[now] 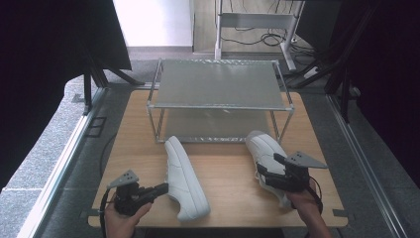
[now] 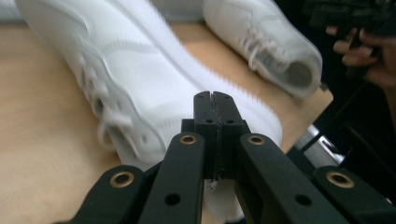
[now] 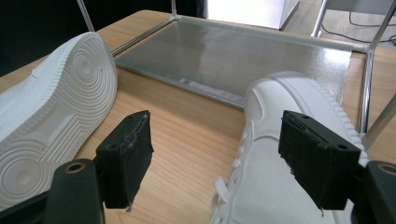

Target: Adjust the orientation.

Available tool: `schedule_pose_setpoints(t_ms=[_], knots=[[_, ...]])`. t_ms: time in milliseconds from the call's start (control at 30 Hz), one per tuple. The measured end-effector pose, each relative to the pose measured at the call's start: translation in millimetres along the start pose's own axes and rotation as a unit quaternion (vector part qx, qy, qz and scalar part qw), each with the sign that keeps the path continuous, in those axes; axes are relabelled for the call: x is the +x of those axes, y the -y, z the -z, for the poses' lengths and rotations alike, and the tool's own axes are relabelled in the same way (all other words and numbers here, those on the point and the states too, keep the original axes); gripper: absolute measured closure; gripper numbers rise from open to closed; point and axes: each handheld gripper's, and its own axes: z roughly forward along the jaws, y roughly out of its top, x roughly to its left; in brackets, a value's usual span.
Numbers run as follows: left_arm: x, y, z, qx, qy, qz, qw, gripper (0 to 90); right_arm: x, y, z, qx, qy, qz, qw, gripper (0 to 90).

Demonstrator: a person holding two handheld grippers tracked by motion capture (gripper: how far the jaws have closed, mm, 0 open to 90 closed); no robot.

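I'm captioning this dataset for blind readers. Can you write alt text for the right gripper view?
The right hand-held gripper holds its black jaws open over the laces of a white sneaker on a wooden table. At left a second white sneaker lies on its side, sole showing, with a metal shoe rack behind.

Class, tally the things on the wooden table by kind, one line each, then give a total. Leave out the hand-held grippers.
White lace-up sneakers: 2, one on its side, one upright
Two-tier metal shoe racks with grey shelves: 1
Total: 3
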Motion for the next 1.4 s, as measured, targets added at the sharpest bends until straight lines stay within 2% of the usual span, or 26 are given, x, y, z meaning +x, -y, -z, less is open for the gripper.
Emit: schedule_pose_setpoints(t_ms=[200,233,333,533,567,700,833,1100,1233,1400], knots=[[-1.1,15.7,-10.6,0.027,0.006,0.004,0.9996,90.0,1.6,-0.9,2.2,-0.001,0.006,-0.004,1.0,26.6],[-1.4,21.1,-13.3,0.038,0.003,0.001,0.9993,90.0,2.8,-1.0,1.0,0.003,0.006,-0.002,1.0,26.7],[-2.0,27.5,-17.2,0.045,-0.002,-0.002,0.999,90.0,5.3,-1.1,-1.8,0.0,0.008,-0.001,1.0,27.1],[-2.2,31.2,-27.2,0.063,-0.001,-0.001,0.998,90.0,5.3,-3.2,-2.5,0.0,0.007,0.001,1.0,27.2],[-0.7,30.3,-34.0,0.069,-0.003,0.0,0.9976,90.0,4.2,-2.5,-3.4,-0.001,0.008,-0.004,1.0,27.2],[0.9,27.0,-43.2,0.072,-0.005,-0.003,0.9974,90.0,2.0,-3.2,-0.5,-0.014,0.014,-0.014,0.9997,28.2],[0.0,23.1,-47.2,0.071,-0.004,-0.004,0.9974,90.0,-1.9,-4.7,3.4,-0.025,0.017,-0.027,0.9992,28.4],[-2.6,14.2,-51.5,0.07,-0.001,-0.009,0.9975,89.7,-8.1,-3.3,4.1,-0.025,0.019,-0.049,0.9983,28.4],[0.0,3.8,-56.8,0.054,0.009,-0.007,0.9985,89.0,-8.3,-3.9,6.3,-0.03,0.024,-0.054,0.9978,28.6],[1.1,-13.7,-71.0,0.052,0.006,-0.015,0.9985,89.3,-9.6,-4.3,7.5,-0.033,0.028,-0.059,0.9973,28.7]])
